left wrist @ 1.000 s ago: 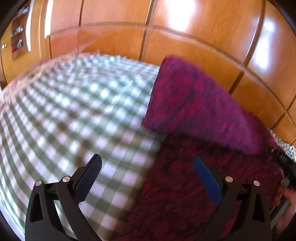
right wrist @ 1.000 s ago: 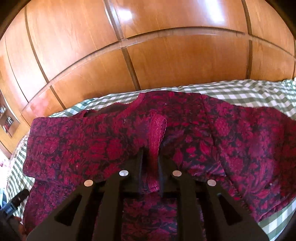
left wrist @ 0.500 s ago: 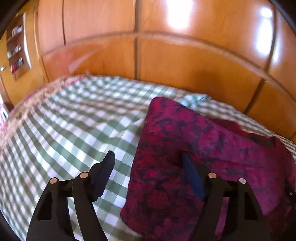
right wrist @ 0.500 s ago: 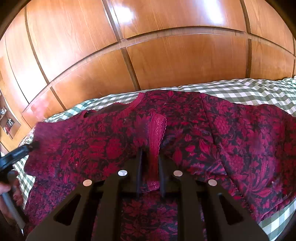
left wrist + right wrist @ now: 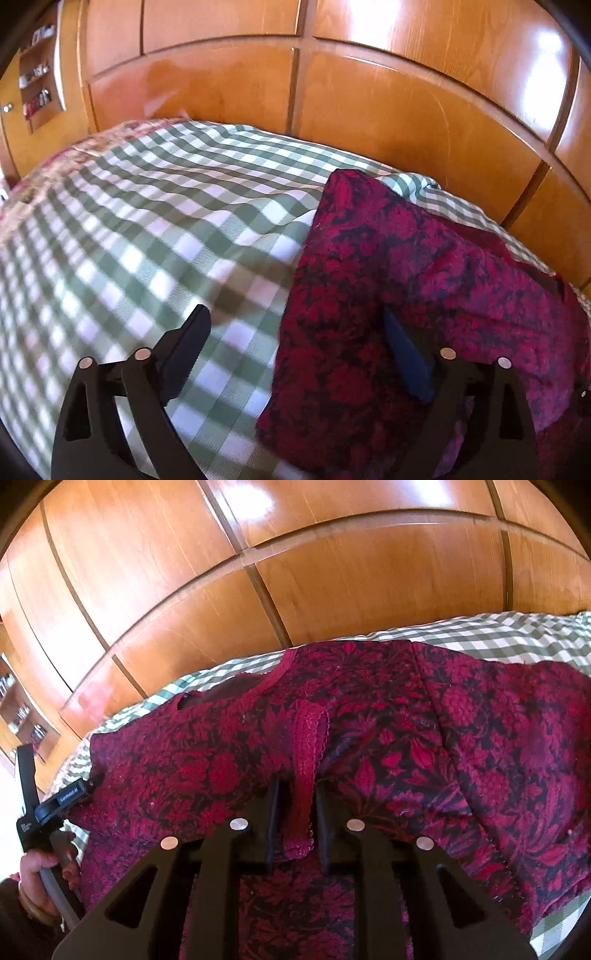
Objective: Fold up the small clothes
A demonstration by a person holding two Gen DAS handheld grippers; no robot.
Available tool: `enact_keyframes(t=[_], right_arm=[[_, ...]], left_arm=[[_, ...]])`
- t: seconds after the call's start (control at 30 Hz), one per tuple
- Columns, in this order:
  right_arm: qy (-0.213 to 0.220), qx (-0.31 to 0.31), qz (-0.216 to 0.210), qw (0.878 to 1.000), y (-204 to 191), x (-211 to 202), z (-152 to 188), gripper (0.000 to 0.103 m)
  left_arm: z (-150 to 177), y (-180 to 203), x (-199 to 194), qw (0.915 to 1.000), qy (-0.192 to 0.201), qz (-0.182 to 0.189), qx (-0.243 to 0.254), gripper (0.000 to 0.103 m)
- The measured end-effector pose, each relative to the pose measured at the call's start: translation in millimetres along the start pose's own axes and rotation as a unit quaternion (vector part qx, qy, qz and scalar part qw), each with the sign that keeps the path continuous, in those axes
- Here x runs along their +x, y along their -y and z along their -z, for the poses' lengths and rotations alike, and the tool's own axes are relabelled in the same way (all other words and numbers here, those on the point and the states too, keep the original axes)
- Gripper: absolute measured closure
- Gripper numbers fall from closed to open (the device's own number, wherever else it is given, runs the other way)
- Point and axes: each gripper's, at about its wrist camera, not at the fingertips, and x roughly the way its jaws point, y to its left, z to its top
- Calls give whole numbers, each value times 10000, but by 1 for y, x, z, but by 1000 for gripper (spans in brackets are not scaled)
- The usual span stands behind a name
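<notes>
Crimson floral garment (image 5: 424, 760) lies spread on the green-checked bed (image 5: 155, 236), its neckline toward the wooden headboard (image 5: 332, 590). Right tool (image 5: 297, 812), pressed together, pinches the garment's lace-edged placket as it did a second ago. Left tool (image 5: 295, 347), jaws opening and spread wide, straddles the garment's folded sleeve edge without gripping it, having shifted from the garment's body toward that edge; hand (image 5: 40, 878) visible beside the sleeve.
</notes>
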Motion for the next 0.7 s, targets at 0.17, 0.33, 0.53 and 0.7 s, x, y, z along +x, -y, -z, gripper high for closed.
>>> enact_keyframes(t=[0.17, 0.33, 0.53, 0.7], right_arm=[[15, -92, 108, 9999, -4, 0, 0, 83], [72, -121, 135, 9998, -7, -3, 1, 73], [566, -29, 322, 9979, -5, -28, 11, 32], [1019, 664, 504, 9913, 18, -54, 22, 32]], left_arm=[[15, 10, -35, 9987, 191, -445, 127, 8], [44, 19, -69, 9989, 473, -26, -71, 4], [65, 15, -47, 9966, 6, 817, -135, 4], [66, 11, -46, 9955, -31, 911, -278, 4]])
